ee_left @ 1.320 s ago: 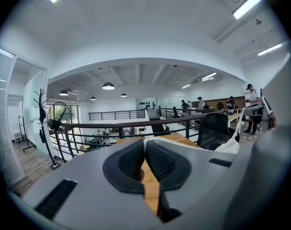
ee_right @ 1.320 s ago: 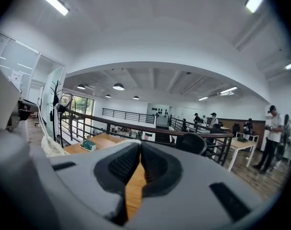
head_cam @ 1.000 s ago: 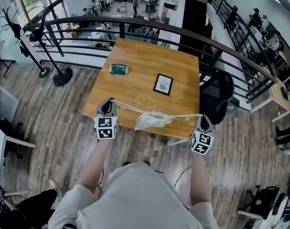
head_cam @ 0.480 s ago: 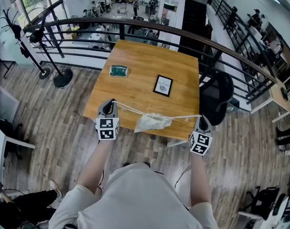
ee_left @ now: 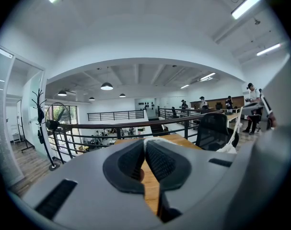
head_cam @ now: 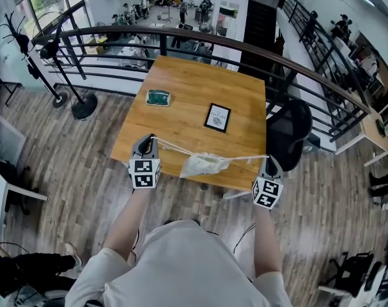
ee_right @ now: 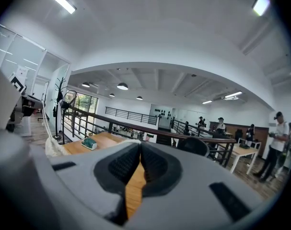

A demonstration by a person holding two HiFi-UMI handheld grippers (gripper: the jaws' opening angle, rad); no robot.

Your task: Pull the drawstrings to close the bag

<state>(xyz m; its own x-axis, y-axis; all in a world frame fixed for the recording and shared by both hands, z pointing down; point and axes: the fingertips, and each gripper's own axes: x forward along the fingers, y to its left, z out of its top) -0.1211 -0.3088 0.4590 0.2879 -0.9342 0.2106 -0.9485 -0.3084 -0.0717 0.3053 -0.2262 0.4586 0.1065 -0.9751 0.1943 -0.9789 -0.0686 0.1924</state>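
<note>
A small white drawstring bag [head_cam: 205, 164] hangs bunched over the near edge of the wooden table [head_cam: 200, 88], held up between my two grippers. Its left drawstring [head_cam: 171, 147] runs taut to my left gripper [head_cam: 146, 139], whose jaws are shut on the cord. The right drawstring [head_cam: 248, 156] runs to my right gripper [head_cam: 271, 160], also shut on its cord. In the left gripper view [ee_left: 144, 145] white cord shows at the pinched jaw tips, with the bag [ee_left: 227, 148] at the right. In the right gripper view [ee_right: 139, 145] the bag [ee_right: 52, 148] shows at the left.
A green packet [head_cam: 158, 96] and a framed card [head_cam: 217, 117] lie farther back on the table. A black office chair [head_cam: 291, 130] stands at the table's right corner. A dark railing [head_cam: 200, 34] curves behind the table, with a coat stand [head_cam: 66, 75] at the left.
</note>
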